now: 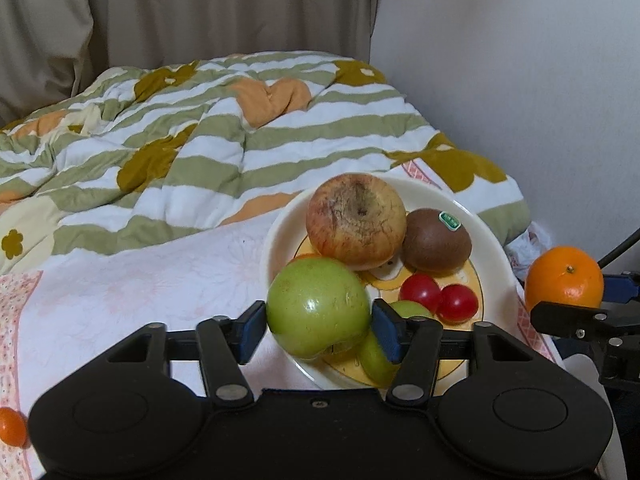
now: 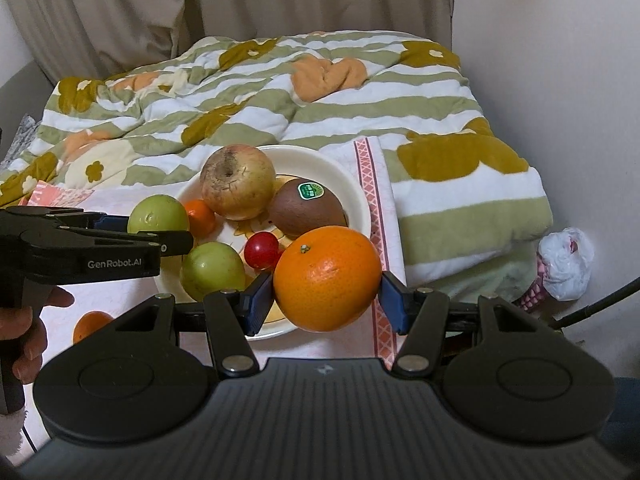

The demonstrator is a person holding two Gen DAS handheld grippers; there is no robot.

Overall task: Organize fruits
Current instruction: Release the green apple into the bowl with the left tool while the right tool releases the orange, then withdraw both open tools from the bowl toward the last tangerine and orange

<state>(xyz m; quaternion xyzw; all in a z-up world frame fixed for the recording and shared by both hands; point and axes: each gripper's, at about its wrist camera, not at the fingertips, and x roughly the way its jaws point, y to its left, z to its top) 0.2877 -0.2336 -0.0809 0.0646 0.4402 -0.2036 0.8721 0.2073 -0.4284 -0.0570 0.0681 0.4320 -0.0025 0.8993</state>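
Note:
A cream plate (image 1: 490, 236) (image 2: 352, 188) on the bed holds a wrinkled red-yellow apple (image 1: 356, 222) (image 2: 238, 180), a brown kiwi (image 1: 436, 240) (image 2: 306, 206), two cherry tomatoes (image 1: 420, 292), a green fruit (image 2: 212, 270) and a small orange fruit (image 2: 200, 216). My left gripper (image 1: 318, 330) (image 2: 160, 220) is shut on a green apple (image 1: 318, 306) (image 2: 158, 214) above the plate's left rim. My right gripper (image 2: 328, 296) is shut on a large orange (image 2: 328, 278) (image 1: 564, 278) above the plate's near right rim.
A striped flowered quilt (image 1: 224, 128) (image 2: 280, 92) is bunched behind the plate. A small orange fruit (image 1: 12, 426) (image 2: 90, 326) lies on the pink sheet at near left. A white plastic bag (image 2: 566, 260) lies by the wall at right. Curtains hang behind.

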